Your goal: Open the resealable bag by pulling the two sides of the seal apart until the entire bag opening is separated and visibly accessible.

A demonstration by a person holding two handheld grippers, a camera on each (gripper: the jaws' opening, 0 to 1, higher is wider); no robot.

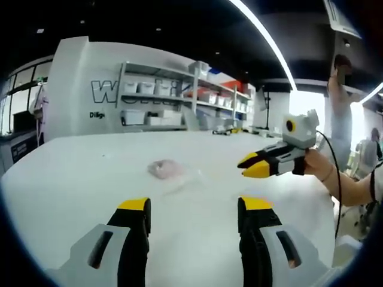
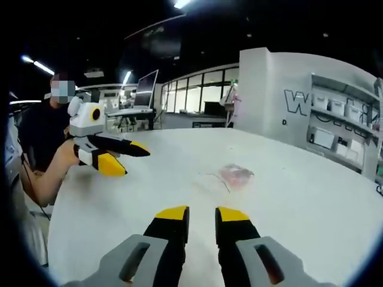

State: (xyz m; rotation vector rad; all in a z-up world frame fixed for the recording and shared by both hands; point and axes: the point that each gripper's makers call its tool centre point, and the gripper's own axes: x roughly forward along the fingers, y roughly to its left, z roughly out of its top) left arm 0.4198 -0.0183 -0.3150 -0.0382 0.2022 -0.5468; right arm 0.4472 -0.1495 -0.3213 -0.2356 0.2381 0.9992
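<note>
One bag [image 1: 169,169] lay flat on tabletop [image 1: 78,179], ahead of both fingers, untouched. Left gripper [image 1: 194,210] fingers wide, empty; right gripper [image 2: 201,216] fingers narrow, empty.

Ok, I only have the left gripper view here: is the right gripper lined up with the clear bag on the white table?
Observer: In the right gripper view, the right gripper is open with a narrow gap and holds nothing. The clear plastic resealable bag with pink contents lies flat beyond it, slightly right of that gap, untouched.
Operator: How does my left gripper look from outside?
Observer: The left gripper hovers above the white table near its edge, jaws spread, empty, well apart from the bag.
Operator: Anything behind it?
Observer: A tilted monitor stands in front of a glass-walled room.
</note>
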